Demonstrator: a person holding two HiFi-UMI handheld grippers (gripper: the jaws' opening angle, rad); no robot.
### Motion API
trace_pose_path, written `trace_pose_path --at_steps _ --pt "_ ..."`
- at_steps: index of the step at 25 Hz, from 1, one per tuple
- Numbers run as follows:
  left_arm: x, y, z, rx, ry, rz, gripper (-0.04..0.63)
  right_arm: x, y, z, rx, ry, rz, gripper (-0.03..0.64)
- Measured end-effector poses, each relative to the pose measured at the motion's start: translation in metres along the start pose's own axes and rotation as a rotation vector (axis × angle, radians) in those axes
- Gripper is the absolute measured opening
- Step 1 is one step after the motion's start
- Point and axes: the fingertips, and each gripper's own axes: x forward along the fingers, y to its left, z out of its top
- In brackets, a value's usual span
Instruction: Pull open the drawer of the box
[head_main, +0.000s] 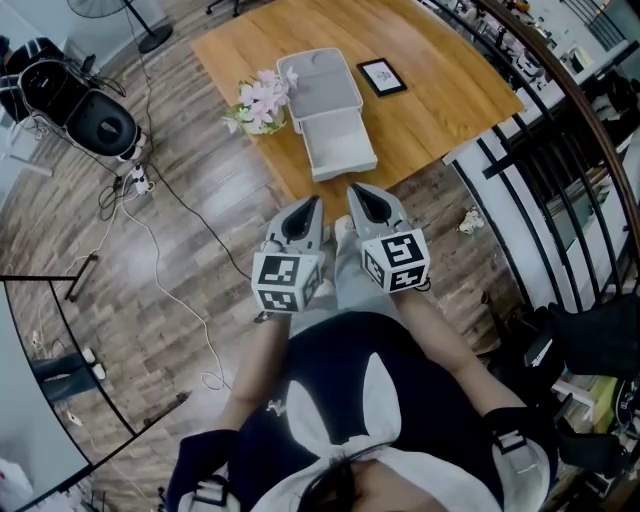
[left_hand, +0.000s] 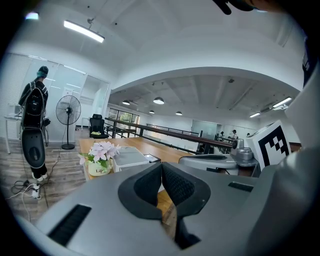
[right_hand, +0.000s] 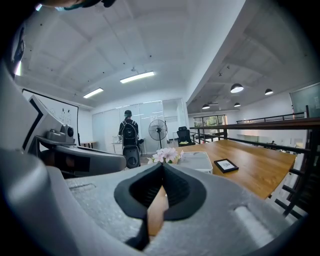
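Both grippers are held close together in front of the person's body, over the wooden floor (head_main: 190, 290), short of the table (head_main: 450, 95) edge. No contact with the table or anything on it is seen.

Left gripper (head_main: 312, 206): jaws clenched, pads meeting at the tips, nothing caught between them. Its marker cube faces up toward the head camera.

Right gripper (head_main: 357, 193): jaws likewise pressed together, nothing held. It lies just beside the left one, apart from it by a narrow gap.

Box (head_main: 320, 78): light grey, set on the table near its middle, long axis running toward the person. Drawer (head_main: 340, 146): already pulled out of the box's near end, its tray exposed and reaching almost to the near table edge. The drawer front is the part nearest the grippers, and it is apart from both.

Flowers (head_main: 258, 103): pink and white, in a small pot, touching or just beside the box's left side; which of the two cannot be told. Frame (head_main: 381, 76): small, dark-bordered, lying flat just to the right of the box.

In both gripper views the box and flowers are seen ahead, above the closed jaw tips.

Surroundings: a black railing (head_main: 560, 130) runs along the right of the table. A cable (head_main: 170, 190) trails across the floor at left. A standing fan (left_hand: 68, 111) and a person with a backpack (left_hand: 34, 107) are seen beyond the table.
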Motion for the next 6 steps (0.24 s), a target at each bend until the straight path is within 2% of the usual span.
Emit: trace_pose_path --at_steps 6 --pt "-0.0053 -0.0043 0.0010 -0.020 0.030 -0.003 0.018 -0.0013 0.0016 -0.0037 0.003 0.004 -0.003 -0.003"
